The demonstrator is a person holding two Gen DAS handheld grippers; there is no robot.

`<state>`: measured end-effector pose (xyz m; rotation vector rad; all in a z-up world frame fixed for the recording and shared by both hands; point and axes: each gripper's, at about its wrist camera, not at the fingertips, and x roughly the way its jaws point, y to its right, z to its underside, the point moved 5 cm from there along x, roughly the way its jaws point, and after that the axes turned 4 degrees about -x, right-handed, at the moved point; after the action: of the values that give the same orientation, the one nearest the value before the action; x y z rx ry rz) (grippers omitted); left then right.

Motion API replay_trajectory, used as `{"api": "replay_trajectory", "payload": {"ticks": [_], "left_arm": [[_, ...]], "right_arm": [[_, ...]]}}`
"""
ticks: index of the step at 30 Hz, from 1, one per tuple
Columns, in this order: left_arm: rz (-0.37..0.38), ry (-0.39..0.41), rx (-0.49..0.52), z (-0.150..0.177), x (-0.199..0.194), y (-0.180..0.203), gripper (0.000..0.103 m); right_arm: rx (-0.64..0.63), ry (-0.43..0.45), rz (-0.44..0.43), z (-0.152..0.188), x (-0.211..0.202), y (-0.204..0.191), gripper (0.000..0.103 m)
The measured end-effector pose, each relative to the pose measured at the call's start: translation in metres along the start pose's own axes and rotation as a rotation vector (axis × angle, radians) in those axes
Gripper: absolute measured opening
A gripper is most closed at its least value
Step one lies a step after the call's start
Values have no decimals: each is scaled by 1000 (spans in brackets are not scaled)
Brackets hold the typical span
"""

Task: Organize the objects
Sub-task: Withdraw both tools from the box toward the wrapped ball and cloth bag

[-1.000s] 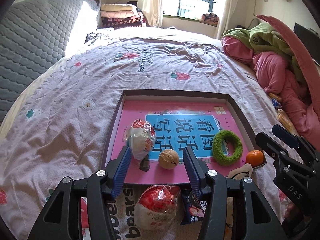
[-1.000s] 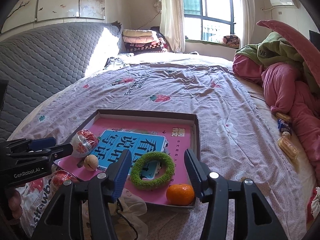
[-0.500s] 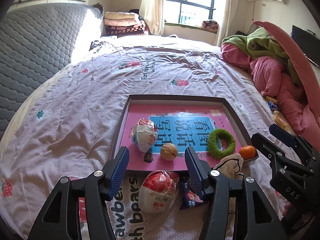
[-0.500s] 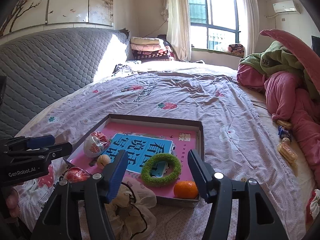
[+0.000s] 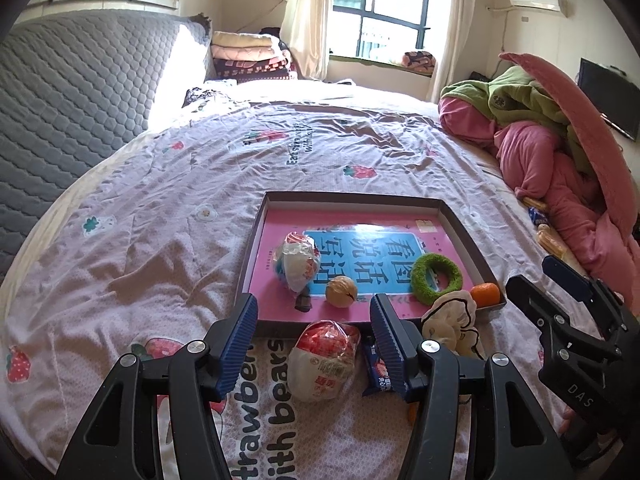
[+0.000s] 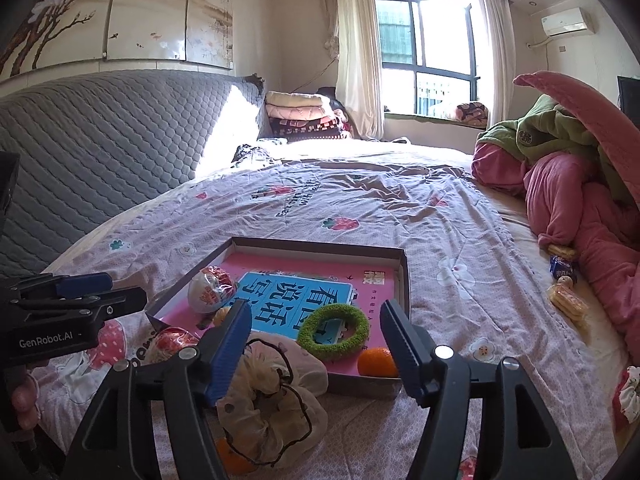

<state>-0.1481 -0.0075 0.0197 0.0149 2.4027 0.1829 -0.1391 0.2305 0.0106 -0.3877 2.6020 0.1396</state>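
Observation:
A shallow brown tray [image 5: 352, 198] [image 6: 404, 276] with a pink bottom lies on the bed. In it are a wrapped red-and-white snack [image 5: 298, 262] [image 6: 210, 290], a walnut [image 5: 341, 291], a green ring [image 5: 436, 278] [image 6: 334, 332] and an orange [image 5: 485, 294] [image 6: 376, 362]. On the sheet before the tray lie a second wrapped snack [image 5: 322, 360] [image 6: 172, 344], a blue packet [image 5: 378, 372] and a cream scrunchie on a plastic bag [image 5: 452, 324] [image 6: 272, 400]. My left gripper [image 5: 314, 304] [image 6: 126, 287] hovers open above the second snack. My right gripper [image 6: 316, 308] [image 5: 528, 270] is opening, empty, over the bag.
Pink and green bedding [image 5: 540, 140] is heaped at the right, with small snack packets [image 6: 566, 300] beside it. A grey quilted headboard [image 5: 80, 100] runs along the left. Folded blankets [image 6: 304, 114] are stacked at the far end by the window.
Both grippers have drawn back and slightly up from the tray, so it looks smaller. The scrunchie and bag have come into view. Both jaws stand a little wider.

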Motion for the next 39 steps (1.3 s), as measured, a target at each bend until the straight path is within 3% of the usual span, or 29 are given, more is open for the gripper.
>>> {"api": "replay_trajectory", "payload": {"ticks": [39], "left_arm": [[-11,-30,54,51,-23,-12,60]], "right_arm": [[-49,-72,38,57,-34,-24,68]]}}
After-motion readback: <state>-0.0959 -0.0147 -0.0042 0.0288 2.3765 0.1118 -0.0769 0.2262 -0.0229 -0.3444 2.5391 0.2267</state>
